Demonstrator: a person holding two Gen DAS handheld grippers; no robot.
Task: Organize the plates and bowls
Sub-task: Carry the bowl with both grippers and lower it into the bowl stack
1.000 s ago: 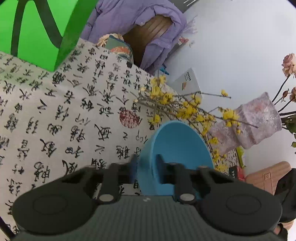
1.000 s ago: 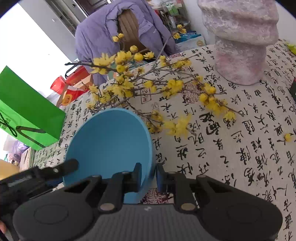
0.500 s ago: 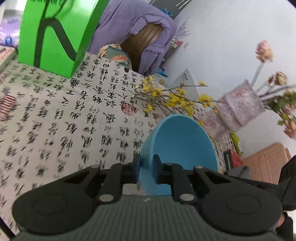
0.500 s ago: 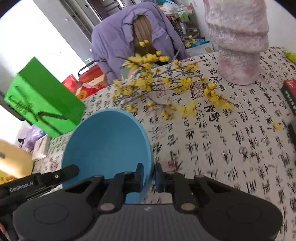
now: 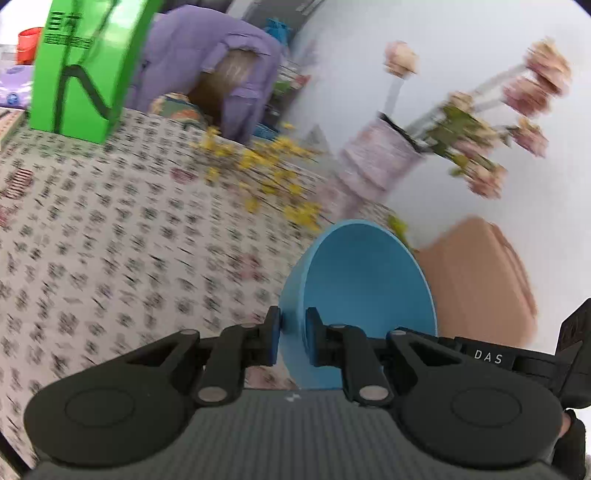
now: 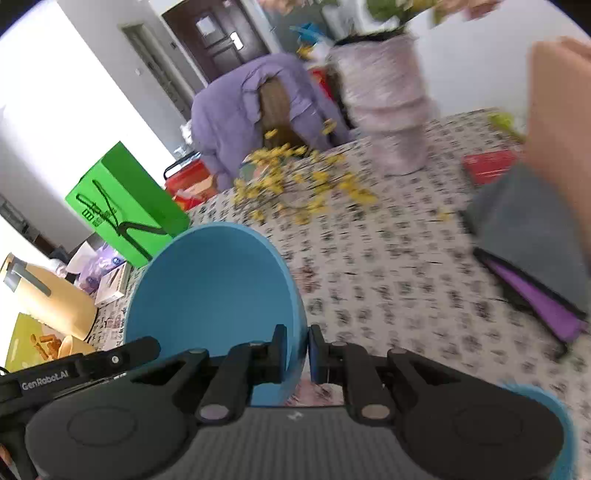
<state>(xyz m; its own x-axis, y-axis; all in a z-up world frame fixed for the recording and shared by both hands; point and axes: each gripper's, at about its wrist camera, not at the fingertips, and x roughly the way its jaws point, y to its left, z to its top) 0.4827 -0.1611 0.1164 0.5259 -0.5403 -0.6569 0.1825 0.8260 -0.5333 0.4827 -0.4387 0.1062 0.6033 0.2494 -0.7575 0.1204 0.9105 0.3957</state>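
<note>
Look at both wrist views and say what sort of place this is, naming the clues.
Probably a lived-in home, likely a dining area: a table under a calligraphy-print cloth, a vase of flowers on it, a purple jacket draped over a chair, and a wooden door behind.

A plain blue bowl (image 5: 364,284) is held tilted above the surface, its opening facing 2 o'clock, its rim pinched on opposite sides.

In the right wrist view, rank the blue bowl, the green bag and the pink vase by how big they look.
1. Blue bowl, largest, though it sits nearest the camera.
2. Pink vase and green bag look about alike; blur and distance make ranking them unsure.
</note>
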